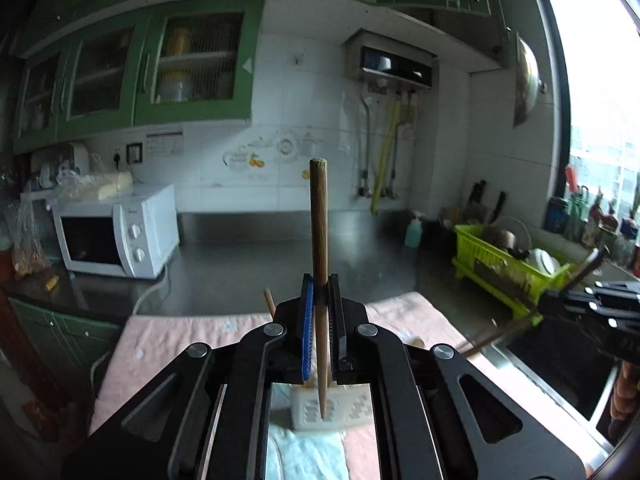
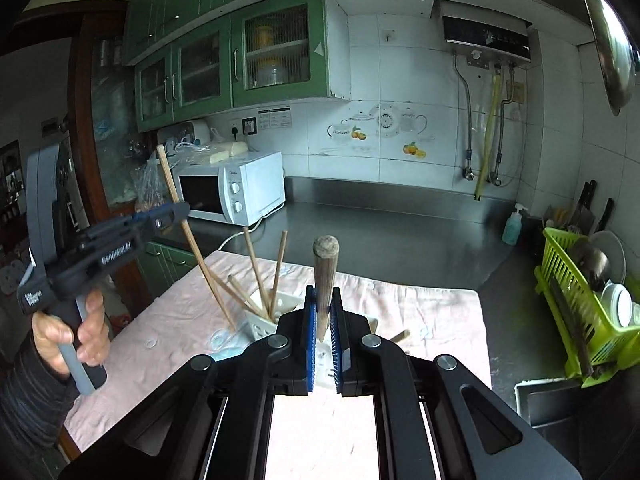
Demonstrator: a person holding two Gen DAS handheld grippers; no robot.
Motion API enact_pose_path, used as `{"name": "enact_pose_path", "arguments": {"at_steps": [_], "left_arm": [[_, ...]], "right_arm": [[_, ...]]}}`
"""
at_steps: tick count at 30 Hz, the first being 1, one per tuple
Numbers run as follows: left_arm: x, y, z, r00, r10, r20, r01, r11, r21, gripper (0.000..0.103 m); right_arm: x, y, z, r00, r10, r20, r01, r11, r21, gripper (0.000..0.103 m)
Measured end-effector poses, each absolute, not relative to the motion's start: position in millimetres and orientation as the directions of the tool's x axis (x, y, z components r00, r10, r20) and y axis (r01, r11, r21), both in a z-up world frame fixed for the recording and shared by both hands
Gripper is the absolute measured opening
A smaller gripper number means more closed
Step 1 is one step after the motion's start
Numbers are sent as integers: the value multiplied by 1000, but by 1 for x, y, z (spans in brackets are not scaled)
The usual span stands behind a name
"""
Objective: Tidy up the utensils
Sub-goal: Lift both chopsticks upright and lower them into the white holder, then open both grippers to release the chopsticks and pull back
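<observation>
Both grippers raised over the pink cloth, one chopstick pinched in each.

Left gripper [image 1: 320, 292] fingers closed on an upright brown chopstick [image 1: 319, 240], tip hanging above the white holder [image 1: 352, 408]. Right gripper [image 2: 323, 304] fingers clamped on a second chopstick [image 2: 325, 276] (blunt end up). Three more chopsticks [image 2: 256, 272] leaning in the holder on the cloth [image 2: 420, 312] covering the worktop [image 2: 400, 232]. Hand [image 2: 76, 336] gripping the left handle.

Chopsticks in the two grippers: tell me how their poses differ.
The left gripper holds its chopstick slanted, tip reaching down to the pink cloth. The right gripper holds its chopstick near upright, thick end up. Both are brown wood, clamped between shut jaws.
</observation>
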State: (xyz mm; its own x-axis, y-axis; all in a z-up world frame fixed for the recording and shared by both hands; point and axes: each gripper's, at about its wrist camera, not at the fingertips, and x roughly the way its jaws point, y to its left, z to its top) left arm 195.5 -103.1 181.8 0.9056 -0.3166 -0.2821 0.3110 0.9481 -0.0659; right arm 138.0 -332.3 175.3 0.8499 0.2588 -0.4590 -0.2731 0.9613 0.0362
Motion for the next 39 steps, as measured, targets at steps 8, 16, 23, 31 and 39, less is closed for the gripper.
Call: {"name": "enact_pose_path", "arguments": {"at_steps": [8, 16, 23, 31, 39], "left_arm": [[234, -119, 188, 928, -268, -257, 261, 963, -61, 5], [261, -114, 158, 909, -276, -313, 256, 961, -103, 5], [269, -112, 144, 889, -295, -351, 272, 955, -115, 5], [261, -115, 142, 882, -316, -351, 295, 949, -111, 28], [229, -107, 150, 896, -306, -322, 290, 952, -99, 61]], "right_arm": [[174, -339, 168, 842, 237, -485, -246, 968, 46, 7], [195, -334, 146, 814, 212, -541, -239, 971, 21, 7], [209, -330, 129, 785, 202, -586, -239, 971, 15, 7], [214, -327, 119, 777, 193, -599, -230, 973, 15, 7], [192, -331, 129, 815, 183, -550, -212, 977, 12, 19]]}}
